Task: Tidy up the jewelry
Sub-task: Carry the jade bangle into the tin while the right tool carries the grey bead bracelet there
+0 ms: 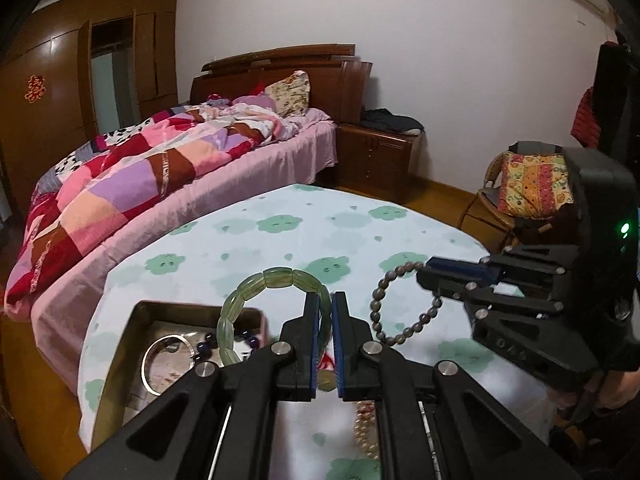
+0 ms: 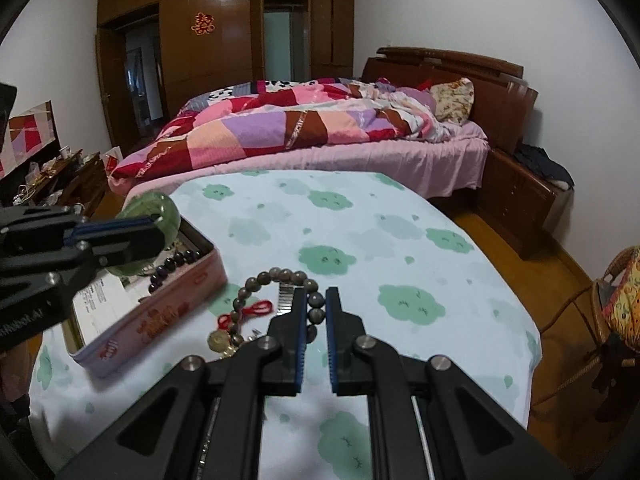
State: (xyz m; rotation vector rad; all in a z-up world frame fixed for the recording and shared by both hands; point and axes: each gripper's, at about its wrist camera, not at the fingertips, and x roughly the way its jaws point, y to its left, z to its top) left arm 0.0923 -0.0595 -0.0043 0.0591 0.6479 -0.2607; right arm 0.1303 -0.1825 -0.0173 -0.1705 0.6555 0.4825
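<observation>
My left gripper (image 1: 327, 304) is shut on a pale green jade bracelet (image 1: 256, 284) and holds it above the open pink tin box (image 1: 136, 312); the same bracelet (image 2: 152, 204) shows over the tin box (image 2: 168, 312) in the right wrist view. The tin holds a silver bangle (image 1: 168, 360) and dark purple beads (image 2: 172, 264). My right gripper (image 2: 316, 304) is shut on a brown bead bracelet (image 2: 276, 276), lifted above the table; it also shows in the left wrist view (image 1: 384, 292). A red cord with a gold charm (image 2: 220, 340) and a metal watch band (image 2: 286, 300) lie on the cloth.
The table wears a white cloth with green cloud prints (image 2: 380, 232). A pearl strand (image 1: 366, 428) lies under my left gripper. A bed with a patchwork quilt (image 2: 304, 128) stands behind the table. A wicker chair (image 1: 520, 192) stands at the right.
</observation>
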